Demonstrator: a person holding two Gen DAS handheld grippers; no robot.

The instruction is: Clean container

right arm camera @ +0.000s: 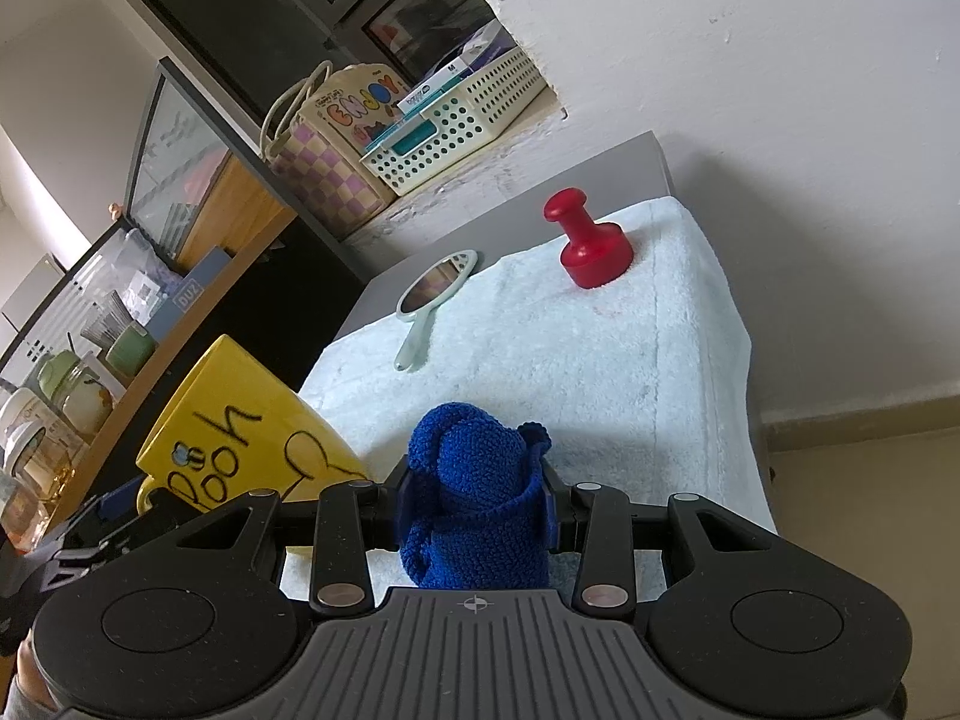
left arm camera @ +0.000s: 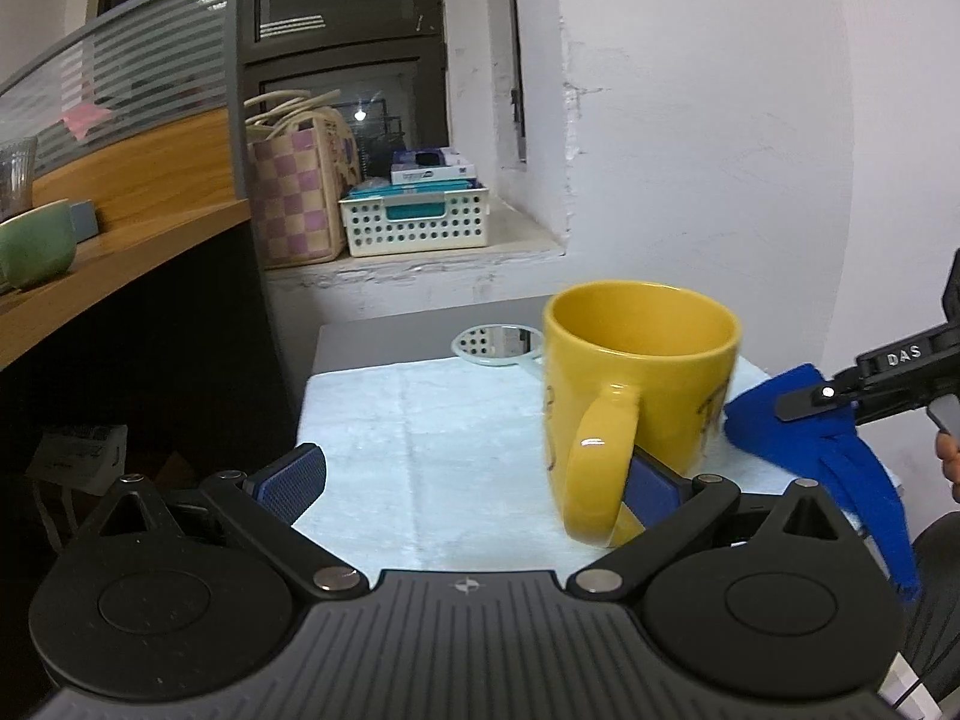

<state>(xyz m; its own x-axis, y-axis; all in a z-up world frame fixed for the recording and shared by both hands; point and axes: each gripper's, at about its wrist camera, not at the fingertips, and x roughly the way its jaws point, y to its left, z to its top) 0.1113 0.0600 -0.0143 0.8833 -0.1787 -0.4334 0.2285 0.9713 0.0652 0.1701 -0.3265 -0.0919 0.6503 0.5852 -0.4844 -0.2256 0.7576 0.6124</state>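
at three o'clock of the left tool, which is spread wide, the yellow mug stands on the towel-covered tabletop. glazed, hard, slippery and breakable; its handle looks safest. the right tool clenches the soft blue cloth.

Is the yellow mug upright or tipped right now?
Upright: in the left wrist view the yellow mug stands on the towel, mouth up, handle toward the camera.

Black ribbed left tool, blue textured pads, silver pivot screws; right tool alike.
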